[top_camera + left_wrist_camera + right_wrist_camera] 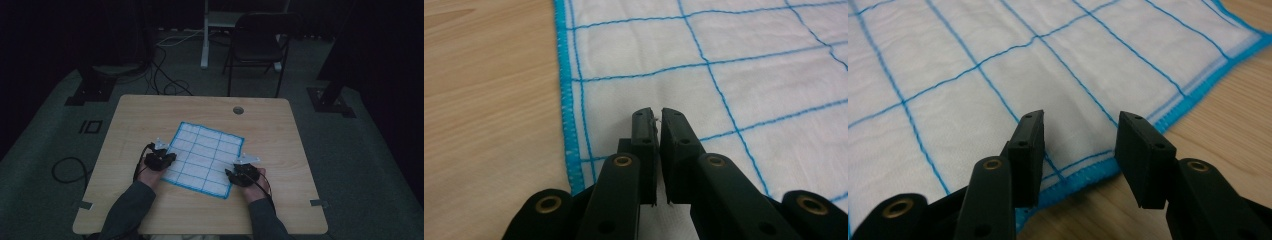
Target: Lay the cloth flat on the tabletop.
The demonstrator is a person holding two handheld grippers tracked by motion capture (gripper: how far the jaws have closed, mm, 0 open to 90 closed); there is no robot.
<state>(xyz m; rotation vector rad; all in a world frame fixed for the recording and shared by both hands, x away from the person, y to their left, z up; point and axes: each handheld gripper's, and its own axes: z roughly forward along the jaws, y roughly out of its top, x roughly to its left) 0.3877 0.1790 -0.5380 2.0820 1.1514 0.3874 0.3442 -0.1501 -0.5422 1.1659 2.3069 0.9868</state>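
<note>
No writing is legible. The white blue-gridded cloth [205,159] lies mid-frame on the surface [280,140]; left claw [655,116] pinches its fabric, right claw [1079,131] gapes over its hem.

Setting: a dim test room or lab, not a home. A single pale wood worktop [150,210] with a round cable hole [238,110] stands alone on grey-green carpet [360,165]. Black cables [165,80] trail loose over the carpet behind it. Dark stand bases [92,90] sit to either side of the worktop, with upright posts rising out of view. A black folding chair [255,47] stands at the back beside a white frame leg [205,35]. The surroundings are dark.
</note>
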